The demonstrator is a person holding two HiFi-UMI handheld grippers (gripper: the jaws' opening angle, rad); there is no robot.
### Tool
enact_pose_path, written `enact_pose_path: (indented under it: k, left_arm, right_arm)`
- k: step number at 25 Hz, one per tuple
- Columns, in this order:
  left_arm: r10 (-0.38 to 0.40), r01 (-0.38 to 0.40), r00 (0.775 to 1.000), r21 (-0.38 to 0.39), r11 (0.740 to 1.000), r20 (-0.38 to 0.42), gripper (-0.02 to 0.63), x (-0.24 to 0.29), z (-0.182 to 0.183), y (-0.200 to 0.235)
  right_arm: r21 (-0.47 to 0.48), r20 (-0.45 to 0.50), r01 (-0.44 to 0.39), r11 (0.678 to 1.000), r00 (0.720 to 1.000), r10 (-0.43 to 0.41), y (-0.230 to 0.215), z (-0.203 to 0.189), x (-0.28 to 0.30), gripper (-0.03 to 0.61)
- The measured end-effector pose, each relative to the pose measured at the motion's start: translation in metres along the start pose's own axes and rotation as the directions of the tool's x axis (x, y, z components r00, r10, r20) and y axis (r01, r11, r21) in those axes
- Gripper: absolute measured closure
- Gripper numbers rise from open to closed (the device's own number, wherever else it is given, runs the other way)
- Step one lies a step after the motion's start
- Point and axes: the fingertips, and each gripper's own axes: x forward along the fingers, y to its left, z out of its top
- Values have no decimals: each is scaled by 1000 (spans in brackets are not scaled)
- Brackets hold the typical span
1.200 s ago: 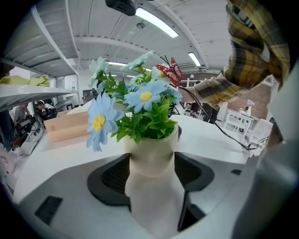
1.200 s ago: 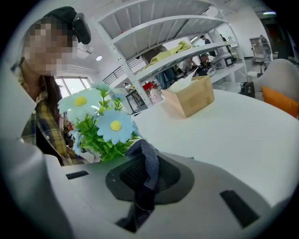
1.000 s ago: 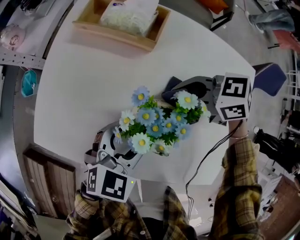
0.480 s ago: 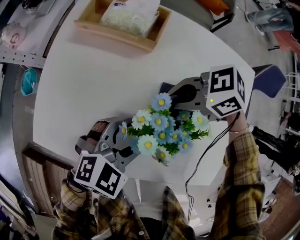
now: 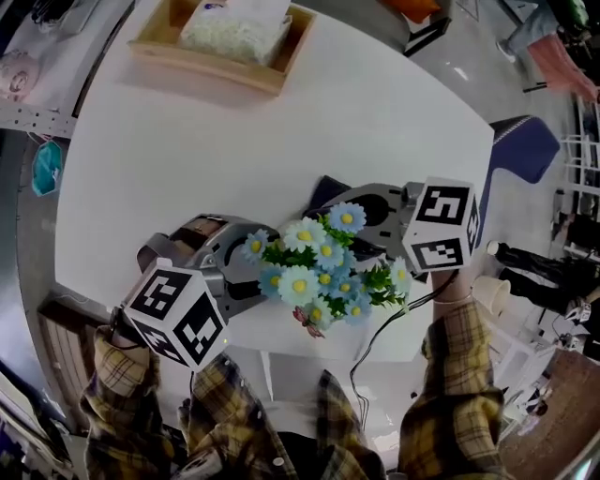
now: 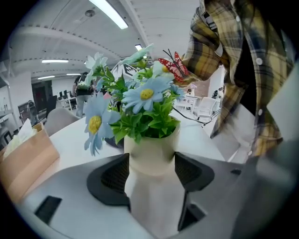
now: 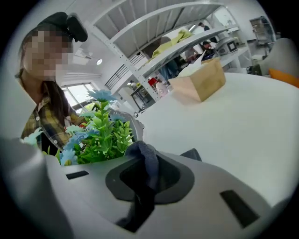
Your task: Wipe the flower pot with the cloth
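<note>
Flower pot (image 6: pixel 152 147) at the near edge of the table (image 5: pixel 281 141), clamped between our left gripper (image 6: pixel 152 172) pads. Right gripper (image 7: pixel 144 183) pinches the dark cloth (image 7: pixel 148 156) alongside. We judge wiping is under way; next, we press the cloth against the pot wall.

Lighting: bright, even; ceiling strip lights (image 6: pixel 108 13) overhead. Shadows: soft, faint on white table (image 5: pixel 281 131). Distortion: strong fisheye, black corners in gripper views. Blur: plaid shirt (image 6: pixel 243 70), near right.
</note>
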Motion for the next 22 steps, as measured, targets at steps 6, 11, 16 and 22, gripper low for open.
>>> enact_pose_path:
  k: [6,11,16,22]
  left_arm:
    - [96,-96,995,-56,994,3,302,-5,-1,0]
    - [366,-356,931,-253,900,-9,304,-21,-13,-10]
    - [518,-458,855,-519,722,-33,302,-31,-10,-45]
    - [582,-476,813,-603,640,-24,302,-18,8,-74]
  right_arm:
    - [124,149,179,976,969,-197,-2,-8,-15,561]
    - [192,199,240,952,940,-277,5,-25,-20,561]
    - [292,251,328,898,880,-403,12,-32,-24,561]
    - [423,281,406,810,791,-543,24,-46,-24,561]
